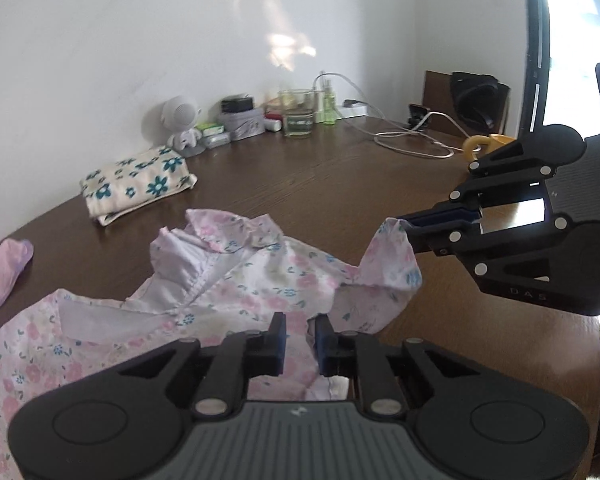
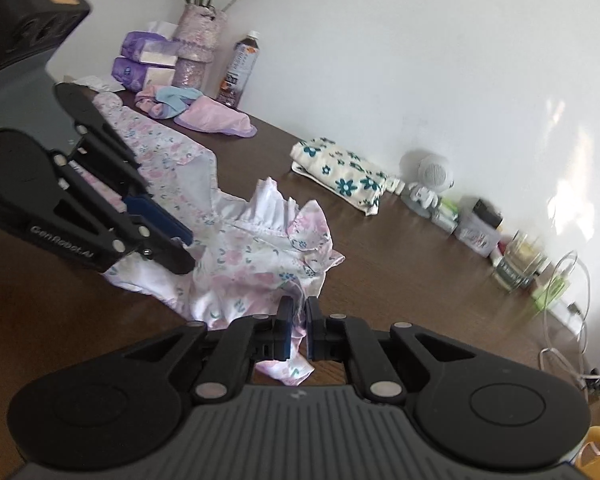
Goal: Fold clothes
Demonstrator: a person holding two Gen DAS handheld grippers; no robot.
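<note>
- One pink floral garment (image 1: 236, 280) lies crumpled on the brown table (image 1: 340, 184), toward 6 o'clock in the left wrist view.
- Two grippers: the left gripper (image 1: 300, 334) has its jaws clenched on the garment's near edge; the right gripper (image 2: 298, 316) pinches another fold of the same cloth, lifted at 3 o'clock.
- One folded cream cloth with blue flowers (image 1: 136, 184) rests at 10 o'clock, apart from the garment.
- One white round speaker figure (image 1: 182, 124) stands behind it.
- One glass jar (image 1: 298, 114) stands at 12 o'clock by the wall.
- Two purple packs (image 2: 144, 58) are stacked beside one flower vase (image 2: 196, 48).
</note>
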